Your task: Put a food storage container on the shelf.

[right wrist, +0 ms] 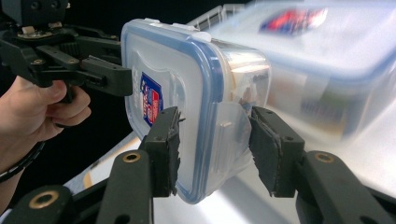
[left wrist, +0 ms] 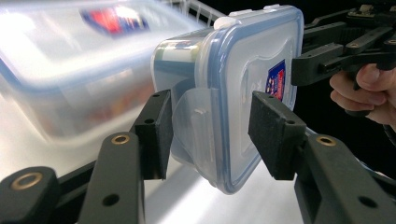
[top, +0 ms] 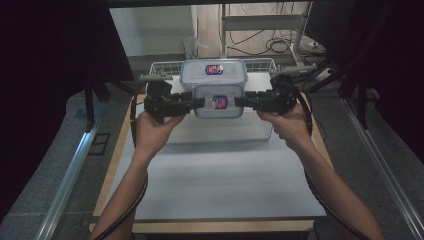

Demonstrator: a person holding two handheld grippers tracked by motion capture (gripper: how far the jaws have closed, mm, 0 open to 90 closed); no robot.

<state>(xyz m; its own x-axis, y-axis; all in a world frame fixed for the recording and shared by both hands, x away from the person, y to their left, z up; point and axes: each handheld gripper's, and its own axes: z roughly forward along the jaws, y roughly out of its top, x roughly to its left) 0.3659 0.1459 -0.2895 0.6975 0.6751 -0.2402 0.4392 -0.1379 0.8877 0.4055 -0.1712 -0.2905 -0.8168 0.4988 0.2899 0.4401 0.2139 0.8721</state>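
Note:
A small clear lidded box point(top: 218, 102) with a blue seal and a red-blue label hangs in the air between my two grippers. My left gripper point(top: 200, 102) is shut on its left end, with the pads point(left wrist: 156, 135) over the side latch flap and against the lid of the box point(left wrist: 243, 70). My right gripper point(top: 239, 102) is shut on the opposite end, its pads point(right wrist: 266, 149) squeezing the latch flap of the box point(right wrist: 177, 60). Something pale lies inside the box, too blurred to make out.
A larger clear box point(top: 213, 72) of the same kind stands just behind, blurred in both gripper views point(left wrist: 70, 60) point(right wrist: 322, 56). A white wire basket point(top: 162, 67) sits at the table's far edge. The pale mat point(top: 220, 170) covers the table before me; dark curtains hang at both sides.

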